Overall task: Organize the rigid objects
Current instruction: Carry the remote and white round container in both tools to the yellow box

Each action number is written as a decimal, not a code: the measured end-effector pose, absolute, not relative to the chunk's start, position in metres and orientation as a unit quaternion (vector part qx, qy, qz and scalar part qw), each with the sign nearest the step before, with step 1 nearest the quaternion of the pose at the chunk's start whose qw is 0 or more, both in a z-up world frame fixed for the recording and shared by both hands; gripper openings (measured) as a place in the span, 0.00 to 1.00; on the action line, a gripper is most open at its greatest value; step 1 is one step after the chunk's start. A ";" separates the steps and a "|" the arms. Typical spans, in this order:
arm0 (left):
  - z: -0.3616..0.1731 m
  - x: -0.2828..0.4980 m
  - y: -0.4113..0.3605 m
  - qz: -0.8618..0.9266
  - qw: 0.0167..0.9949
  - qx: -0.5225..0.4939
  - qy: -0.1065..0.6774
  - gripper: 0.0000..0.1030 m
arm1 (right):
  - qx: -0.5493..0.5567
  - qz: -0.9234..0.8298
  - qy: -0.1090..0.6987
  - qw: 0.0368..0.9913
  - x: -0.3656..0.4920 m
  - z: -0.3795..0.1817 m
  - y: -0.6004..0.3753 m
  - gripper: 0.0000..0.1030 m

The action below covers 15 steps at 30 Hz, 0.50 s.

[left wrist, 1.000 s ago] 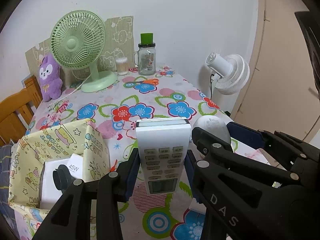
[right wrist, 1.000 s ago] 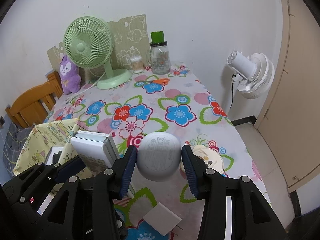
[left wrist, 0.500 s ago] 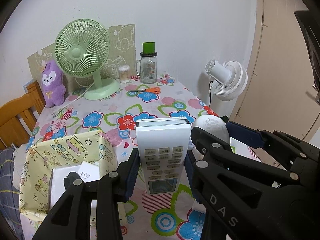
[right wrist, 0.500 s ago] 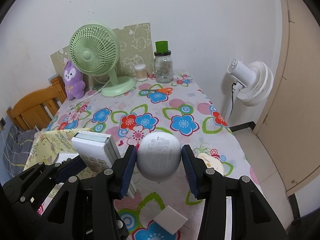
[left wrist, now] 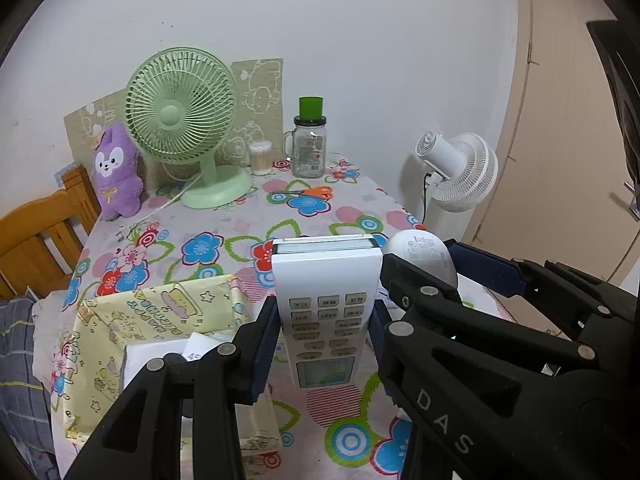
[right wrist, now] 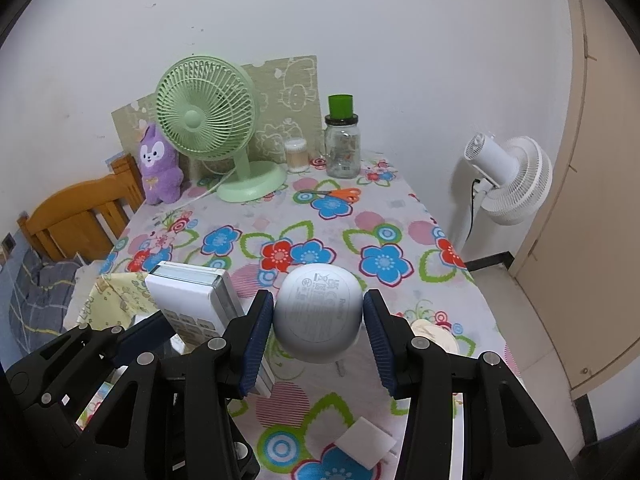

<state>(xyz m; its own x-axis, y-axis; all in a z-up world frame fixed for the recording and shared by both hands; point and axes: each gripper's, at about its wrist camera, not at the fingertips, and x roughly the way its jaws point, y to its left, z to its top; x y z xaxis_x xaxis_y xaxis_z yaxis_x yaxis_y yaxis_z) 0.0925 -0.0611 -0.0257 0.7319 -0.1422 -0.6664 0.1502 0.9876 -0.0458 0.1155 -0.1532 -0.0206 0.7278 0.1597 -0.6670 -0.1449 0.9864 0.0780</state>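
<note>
My left gripper (left wrist: 324,344) is shut on a white remote control (left wrist: 326,308), held upright above the flowered table (left wrist: 224,236); the remote also shows in the right wrist view (right wrist: 192,300). My right gripper (right wrist: 318,328) is shut on a round white device (right wrist: 318,320) with grey print on its base; it also shows in the left wrist view (left wrist: 420,252). A yellow patterned fabric box (left wrist: 160,320) sits low left, holding a white box (left wrist: 152,360) with a tag.
At the table's far end stand a green desk fan (right wrist: 208,128), a purple plush (right wrist: 158,168), a cotton-swab jar (right wrist: 296,156), a glass jar with green lid (right wrist: 342,140) and orange scissors (right wrist: 336,194). A white floor fan (right wrist: 508,176) stands right. A small white adapter (right wrist: 360,440) lies near.
Both grippers have pulled back and up from the table with their objects held; the fans and jar look farther away and the fabric box sits lower in view.
</note>
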 end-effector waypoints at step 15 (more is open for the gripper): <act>-0.020 0.091 -0.027 -0.080 0.927 -0.004 0.367 0.44 | 0.005 0.105 0.365 0.925 0.116 -0.013 -0.118 0.48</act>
